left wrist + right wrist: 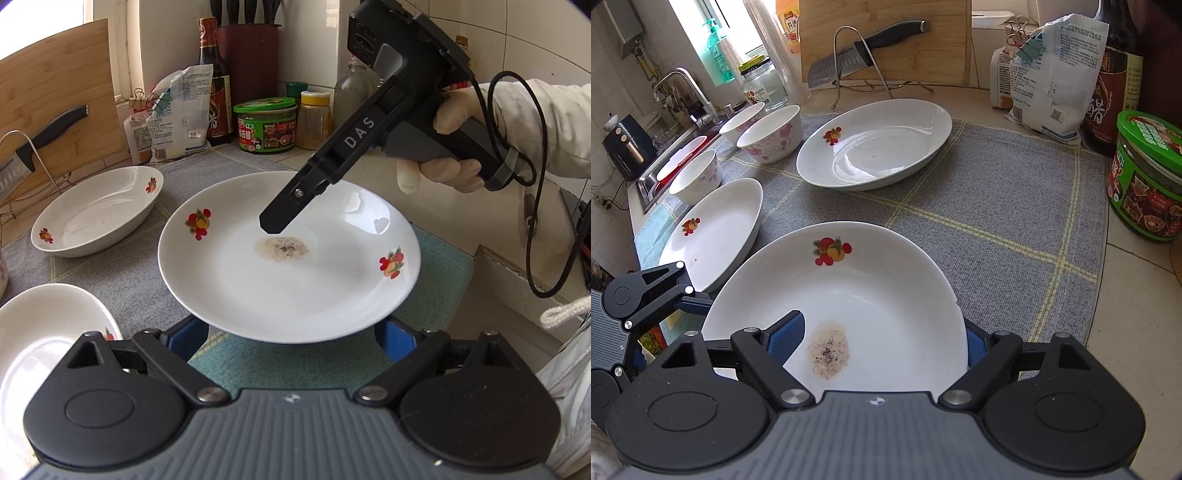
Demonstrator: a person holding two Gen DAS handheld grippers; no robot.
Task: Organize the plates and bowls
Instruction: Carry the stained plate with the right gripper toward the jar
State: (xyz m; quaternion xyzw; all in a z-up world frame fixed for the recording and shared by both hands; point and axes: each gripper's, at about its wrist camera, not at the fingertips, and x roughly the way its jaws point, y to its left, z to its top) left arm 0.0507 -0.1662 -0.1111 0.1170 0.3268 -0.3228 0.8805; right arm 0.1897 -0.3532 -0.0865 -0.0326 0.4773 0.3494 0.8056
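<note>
Plate (886, 295) sits between both grippers' spread pads; the right gripper (882, 339) seems to straddle its near edge. Bare mat (1015, 221) lies beyond the left gripper (291, 328).

In the right wrist view, the soiled plate (849, 295) occupies the lower centre of the frame, on the mat (997, 192). A second plate (713, 232) lies at its left; a third plate (875, 144) lies above it, at upper centre. Three bowls (772, 134) stand at upper left. The cutting board (886, 40) stands at top centre, with the knife (864, 48) on a rack in front of it. A jar (1145, 181) stands at the right edge.
</note>
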